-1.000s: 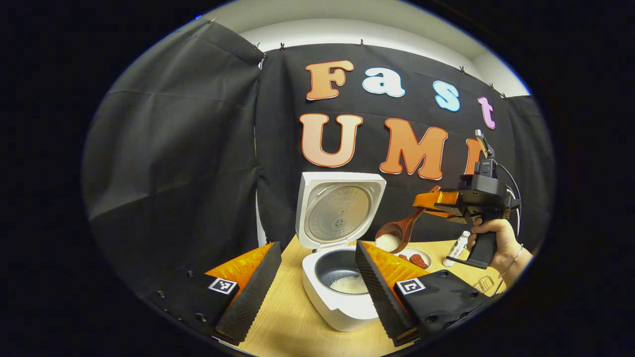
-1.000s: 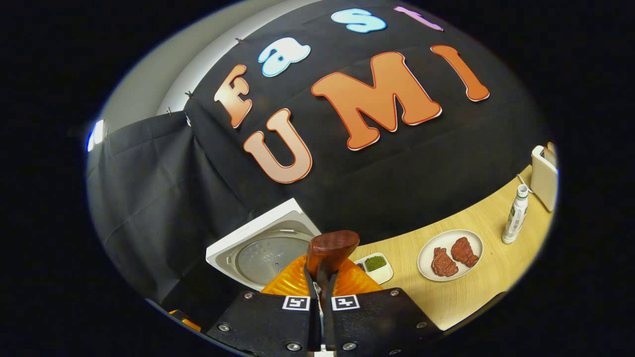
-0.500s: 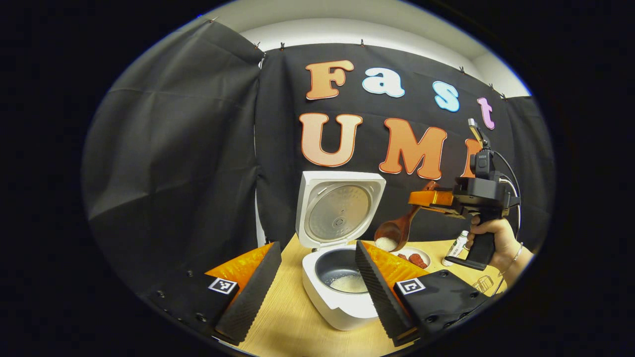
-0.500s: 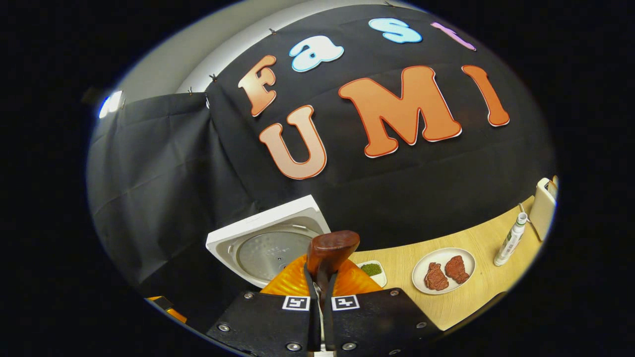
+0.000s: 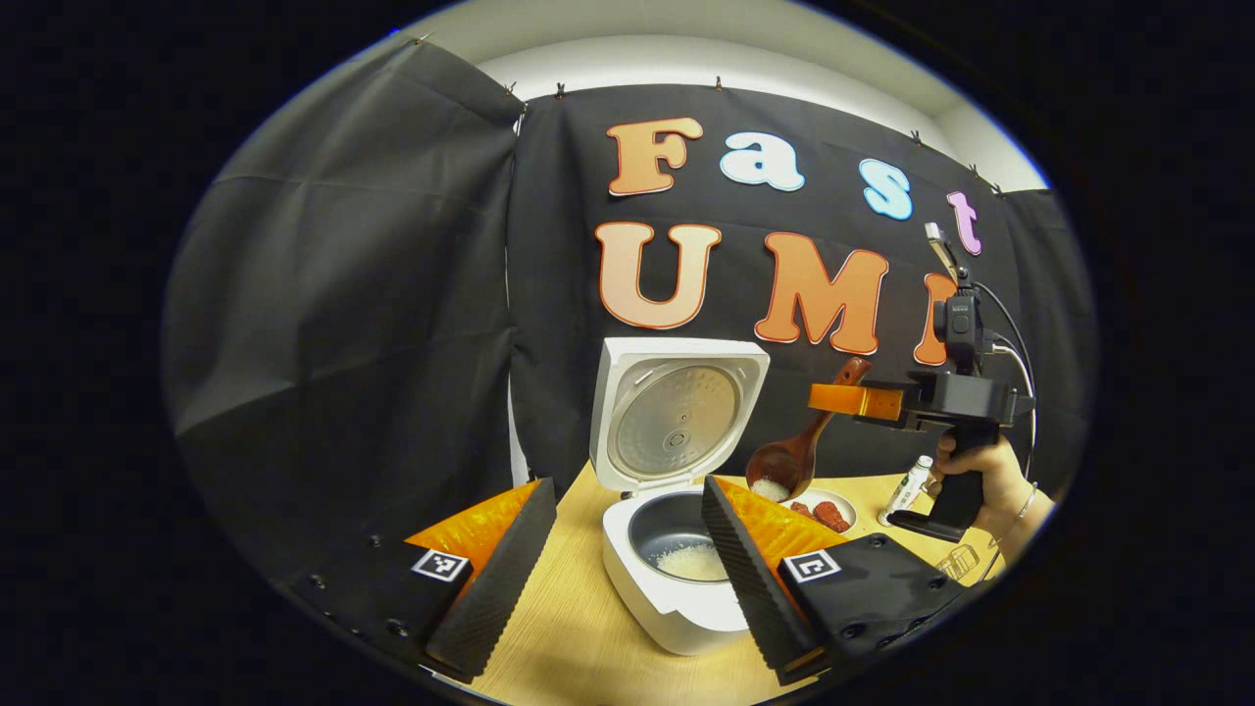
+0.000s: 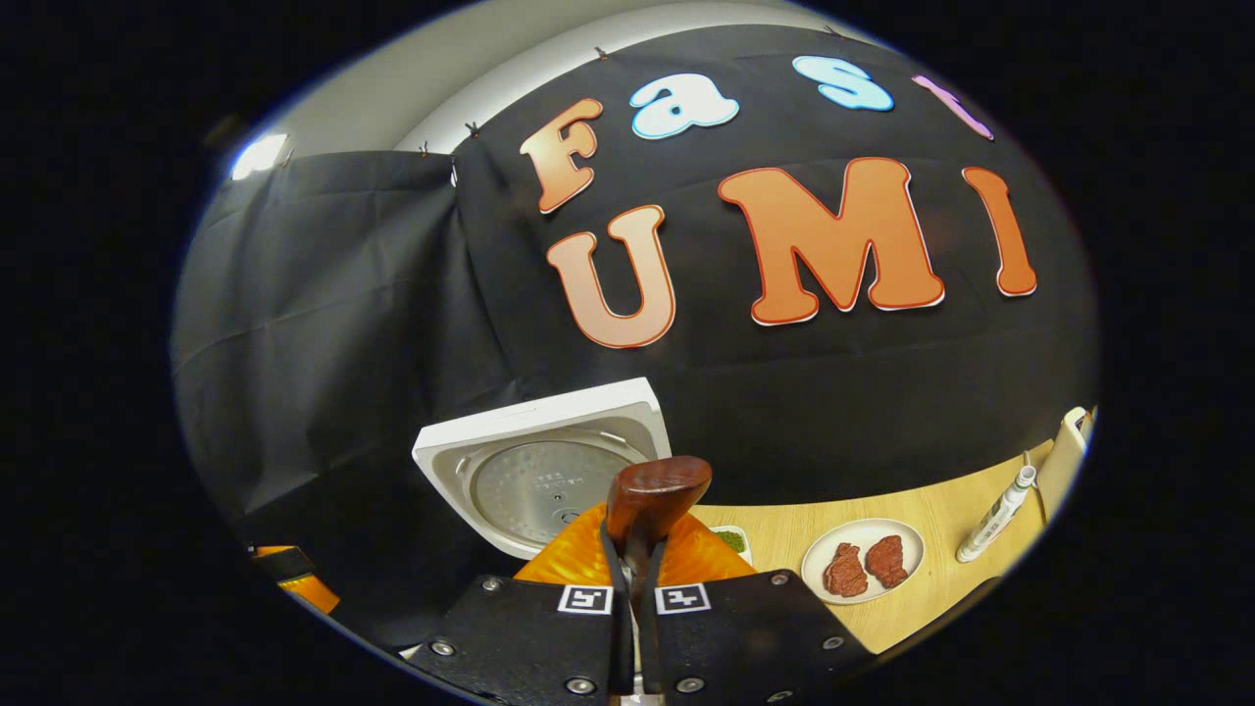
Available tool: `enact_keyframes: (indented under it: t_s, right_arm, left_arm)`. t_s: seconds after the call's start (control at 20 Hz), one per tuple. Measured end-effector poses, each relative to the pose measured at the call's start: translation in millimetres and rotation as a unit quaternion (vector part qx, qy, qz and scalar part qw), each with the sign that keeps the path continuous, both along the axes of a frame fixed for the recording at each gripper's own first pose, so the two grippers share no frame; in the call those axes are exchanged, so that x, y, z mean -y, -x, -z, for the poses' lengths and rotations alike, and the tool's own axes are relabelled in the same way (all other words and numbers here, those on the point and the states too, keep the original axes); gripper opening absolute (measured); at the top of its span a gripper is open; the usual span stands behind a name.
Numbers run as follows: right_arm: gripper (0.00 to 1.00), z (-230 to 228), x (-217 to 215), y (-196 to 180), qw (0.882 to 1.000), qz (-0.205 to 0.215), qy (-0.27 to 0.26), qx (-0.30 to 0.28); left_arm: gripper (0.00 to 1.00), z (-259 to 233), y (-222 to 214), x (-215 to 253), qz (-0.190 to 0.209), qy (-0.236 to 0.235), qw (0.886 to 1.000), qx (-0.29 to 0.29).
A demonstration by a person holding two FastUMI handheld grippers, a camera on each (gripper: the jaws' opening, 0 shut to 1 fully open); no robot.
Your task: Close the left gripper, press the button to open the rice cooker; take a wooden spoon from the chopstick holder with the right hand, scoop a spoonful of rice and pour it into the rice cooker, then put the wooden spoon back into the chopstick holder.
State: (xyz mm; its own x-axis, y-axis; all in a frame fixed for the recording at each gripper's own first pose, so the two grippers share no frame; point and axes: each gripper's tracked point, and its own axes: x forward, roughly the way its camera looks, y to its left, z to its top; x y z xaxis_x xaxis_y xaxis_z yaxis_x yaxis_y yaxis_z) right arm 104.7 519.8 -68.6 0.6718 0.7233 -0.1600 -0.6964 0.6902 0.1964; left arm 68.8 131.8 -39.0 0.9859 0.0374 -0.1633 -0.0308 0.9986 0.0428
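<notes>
Wooden spoon [image 5: 802, 446]: clamped by its handle between your right gripper [image 6: 632, 579] fingers, bowl hanging to the right of the rice cooker [image 5: 677, 559], a little rice left in it
Step in hand: judged the pour; bring the bowl over the pot and tip it slowly
Rice cooker: white, boxy, lid upright, dark round pot holding white grains
Left gripper [image 5: 618, 564]: fingers apart, empty, ribbed pads either side of the cooker
Table [image 5: 569, 637]: pale wood grain, matte
</notes>
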Motion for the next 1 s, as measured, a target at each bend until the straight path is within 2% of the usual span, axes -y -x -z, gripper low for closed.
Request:
enact_keyframes:
  t_s: [0.35, 0.65, 1.0]
  right_arm:
    - [0.01, -0.7, -3.3, 8.0, 0.998, -0.023, 0.027, 0.049]
    - [0.02, -5.4, -3.9, 16.1, 0.992, -0.045, 0.055, 0.103]
    - [0.02, -2.7, -4.8, 26.6, 0.985, -0.065, 0.081, 0.139]
  left_arm:
    - [1.00, 1.9, -3.1, -1.0, -0.005, -0.001, 1.000, -0.005]
    - [1.00, 2.3, -3.9, 3.5, -0.009, -0.003, 1.000, -0.005]
    - [1.00, 1.7, -0.3, 3.5, -0.016, -0.007, 1.000, -0.005]
